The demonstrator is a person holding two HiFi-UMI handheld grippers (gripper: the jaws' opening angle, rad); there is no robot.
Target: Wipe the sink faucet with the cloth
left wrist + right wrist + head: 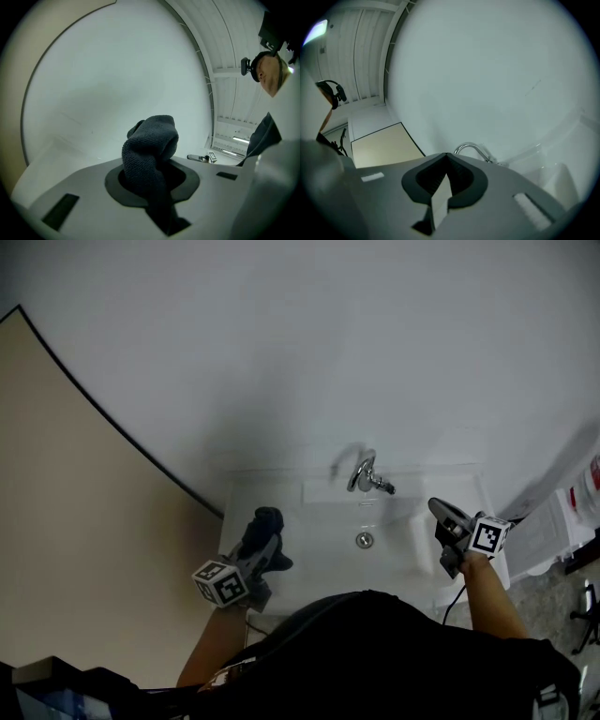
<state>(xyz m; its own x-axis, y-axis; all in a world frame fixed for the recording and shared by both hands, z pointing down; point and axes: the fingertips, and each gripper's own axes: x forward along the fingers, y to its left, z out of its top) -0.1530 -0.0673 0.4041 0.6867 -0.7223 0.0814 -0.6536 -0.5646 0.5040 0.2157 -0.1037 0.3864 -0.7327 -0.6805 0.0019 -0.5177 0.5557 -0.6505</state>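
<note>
Your left gripper (265, 547) sits at the lower left of the head view, its jaws clamped on the dark cloth (152, 140) — the fabric bunches up out of the grip, and a strip of it trails back between the jaws. Your right gripper (444, 180) has its jaws pressed together with nothing between them. In the head view it hangs at the right side of the white sink (394, 545). The chrome faucet (367, 474) stands at the back of the basin, near the frame's centre — apart from the cloth and from both grippers, just above the drain (364, 540).
</note>
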